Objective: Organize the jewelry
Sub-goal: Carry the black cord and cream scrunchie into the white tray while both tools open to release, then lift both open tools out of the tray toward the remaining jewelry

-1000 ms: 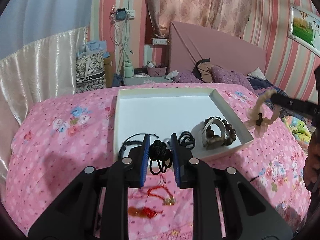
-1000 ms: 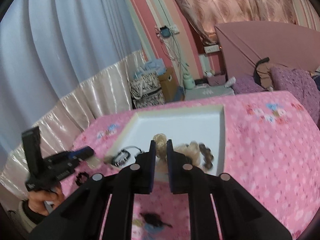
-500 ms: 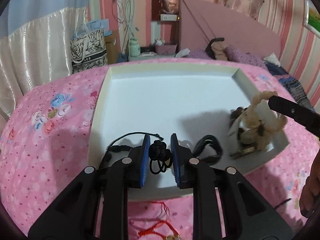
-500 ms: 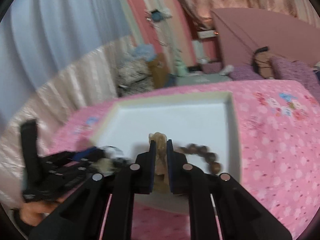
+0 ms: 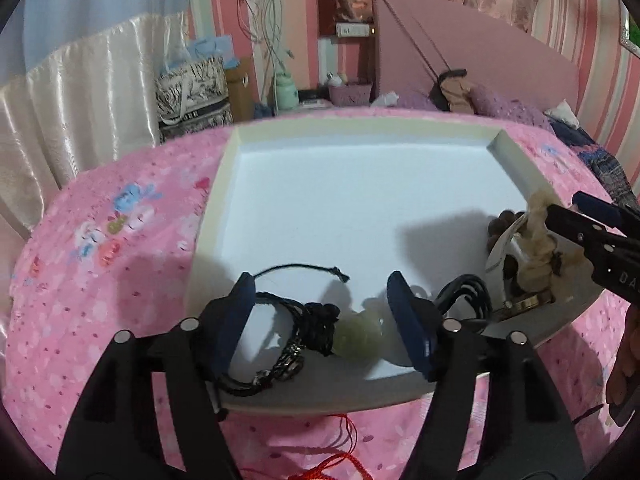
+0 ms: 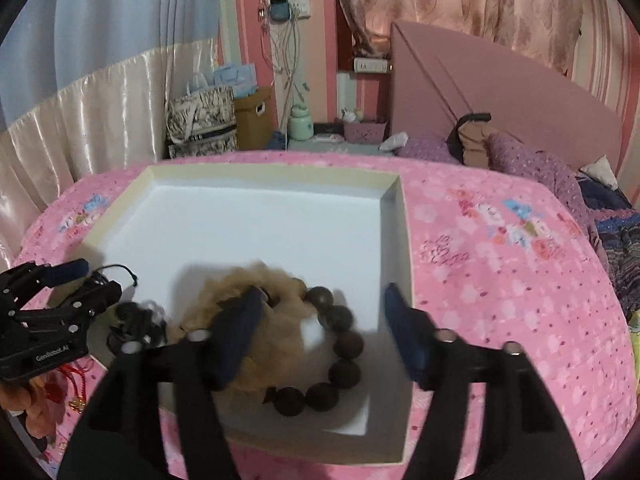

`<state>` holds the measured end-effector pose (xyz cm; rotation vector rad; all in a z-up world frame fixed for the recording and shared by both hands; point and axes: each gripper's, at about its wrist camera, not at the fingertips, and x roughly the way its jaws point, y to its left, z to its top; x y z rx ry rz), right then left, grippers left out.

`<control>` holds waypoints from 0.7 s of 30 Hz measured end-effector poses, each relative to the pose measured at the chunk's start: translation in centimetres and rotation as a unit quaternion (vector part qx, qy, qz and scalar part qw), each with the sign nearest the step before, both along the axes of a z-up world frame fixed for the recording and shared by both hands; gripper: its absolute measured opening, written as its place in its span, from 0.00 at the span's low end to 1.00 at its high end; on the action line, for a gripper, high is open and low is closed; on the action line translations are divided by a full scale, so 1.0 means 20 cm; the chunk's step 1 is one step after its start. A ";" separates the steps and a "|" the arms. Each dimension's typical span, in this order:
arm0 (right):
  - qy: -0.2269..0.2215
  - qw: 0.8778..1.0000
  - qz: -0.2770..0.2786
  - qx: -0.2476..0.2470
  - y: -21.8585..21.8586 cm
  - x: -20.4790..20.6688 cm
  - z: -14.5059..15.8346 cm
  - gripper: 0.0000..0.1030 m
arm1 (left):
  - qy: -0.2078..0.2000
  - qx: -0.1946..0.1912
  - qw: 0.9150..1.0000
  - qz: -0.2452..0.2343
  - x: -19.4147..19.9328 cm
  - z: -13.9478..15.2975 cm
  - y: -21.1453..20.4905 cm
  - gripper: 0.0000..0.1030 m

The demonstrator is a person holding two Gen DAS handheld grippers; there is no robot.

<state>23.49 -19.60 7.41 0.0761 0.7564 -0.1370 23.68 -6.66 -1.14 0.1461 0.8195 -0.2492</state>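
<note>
- The left tool [image 5: 322,306] is spread wide, its blue pads standing to either side of a black knotted cord with a pale green stone [image 5: 356,334] that lies loose on the tray floor between them, touching neither pad.
- Just left of that stone, a black braided bracelet [image 5: 280,356] lies along the near edge of the tray, partly under the left pad, with a thin cord end curling toward the far side.
- Just right of the left tool, a black coiled hair tie [image 5: 466,294] sits in the tray.
- The right tool [image 6: 322,330] is also spread wide, holding nothing; its left finger [image 6: 236,336] rests over a fluffy tan scrunchie [image 6: 276,340], its right finger stands at the tray's right wall.
- Between those fingers, a dark wooden bead bracelet [image 6: 340,354] lies on the tray floor, touching the scrunchie.
- All these pieces sit along the near side of a shallow white tray [image 6: 260,178]; its far half is bare white.
- The tray rests on a bed with a pink floral cover [image 6: 500,264].
- A red cord piece [image 5: 340,458] lies on the cover just near of the tray, outside it.
</note>
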 end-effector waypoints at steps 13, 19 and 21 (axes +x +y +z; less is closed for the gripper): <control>-0.028 1.000 0.002 -0.001 0.01 -0.11 0.20 0.86 | -0.035 -0.029 0.999 0.007 -0.14 0.21 0.07 0.84; -0.044 0.999 0.002 -0.008 0.02 -0.25 0.24 0.89 | -0.055 -0.030 0.998 0.009 -0.29 0.27 0.19 0.85; -0.049 0.999 0.001 -0.006 0.01 -0.31 0.24 0.90 | -0.061 -0.031 0.998 0.012 -0.35 0.27 0.25 0.85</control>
